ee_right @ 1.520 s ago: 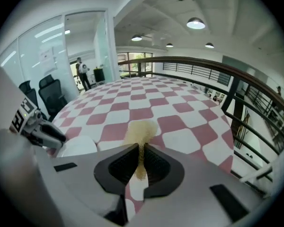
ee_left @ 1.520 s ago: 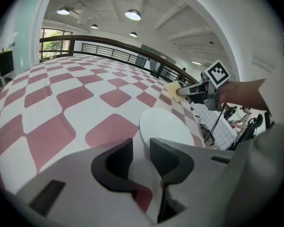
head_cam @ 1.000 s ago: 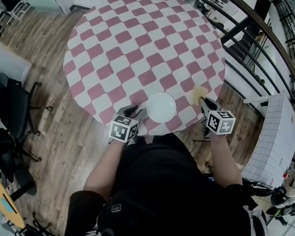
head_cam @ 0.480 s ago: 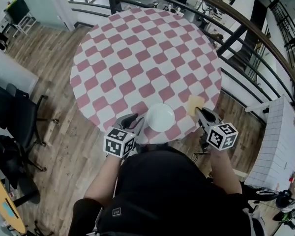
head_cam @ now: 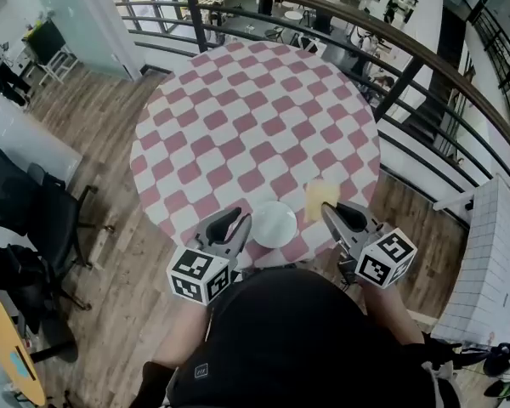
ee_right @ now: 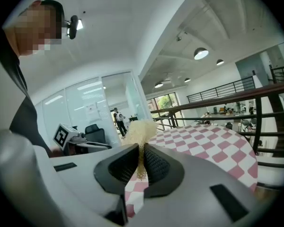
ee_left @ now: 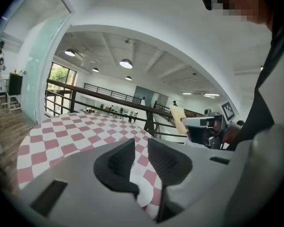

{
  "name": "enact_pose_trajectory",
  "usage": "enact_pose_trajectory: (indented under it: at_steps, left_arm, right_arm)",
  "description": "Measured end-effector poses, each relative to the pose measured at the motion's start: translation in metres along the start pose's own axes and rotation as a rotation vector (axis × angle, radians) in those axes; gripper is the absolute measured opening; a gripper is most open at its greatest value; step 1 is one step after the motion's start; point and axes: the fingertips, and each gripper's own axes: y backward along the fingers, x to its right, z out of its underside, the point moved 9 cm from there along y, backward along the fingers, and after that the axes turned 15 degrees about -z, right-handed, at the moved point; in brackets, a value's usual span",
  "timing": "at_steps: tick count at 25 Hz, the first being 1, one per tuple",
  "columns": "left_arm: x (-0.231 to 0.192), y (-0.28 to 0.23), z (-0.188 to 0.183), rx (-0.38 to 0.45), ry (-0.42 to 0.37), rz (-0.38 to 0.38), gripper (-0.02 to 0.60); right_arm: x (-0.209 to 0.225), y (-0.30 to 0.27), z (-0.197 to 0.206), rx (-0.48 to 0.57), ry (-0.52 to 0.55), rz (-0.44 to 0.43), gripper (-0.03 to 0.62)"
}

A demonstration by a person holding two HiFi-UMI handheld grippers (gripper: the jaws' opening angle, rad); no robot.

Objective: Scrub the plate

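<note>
Plate (head_cam: 274, 224): white, at table (head_cam: 255, 117) edge, 6 o'clock. I judge it stiff, slick, breakable; pinch the 9 o'clock rim. Left gripper (head_cam: 232, 222) jaws just been closing, gap empty. Right gripper (head_cam: 338, 212) clamps soft sponge (head_cam: 321, 197).

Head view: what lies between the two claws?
The white plate, on the checked table, as the head view shows. The left claw, empty, has just been closing; the right claw grips a yellow sponge.
</note>
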Motion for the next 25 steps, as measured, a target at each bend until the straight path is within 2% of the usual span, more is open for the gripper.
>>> enact_pose_trajectory:
  at_steps: [6,11,14,18,25]
  left_arm:
    - [0.02,0.018,-0.047,0.107,-0.064,-0.026,0.074]
    - [0.036,0.039,-0.071,0.202,-0.079,-0.029,0.049]
    - [0.043,0.046,-0.077,0.227,-0.096,-0.035,0.027]
    - [0.051,0.048,-0.082,0.268,-0.11,-0.048,0.008]
    - [0.051,0.046,-0.08,0.255,-0.107,-0.027,0.006]
  right_arm:
    - [-0.023,0.004,-0.041,0.083,0.088,-0.096,0.04]
    - [-0.046,0.019,-0.066,0.117,0.198,-0.116,0.04]
    - [-0.053,0.025,-0.073,0.136,0.229,-0.125,0.04]
    - [-0.052,0.03,-0.074,0.143,0.249,-0.093,0.04]
    - [-0.05,0.034,-0.068,0.142,0.237,-0.068,0.038]
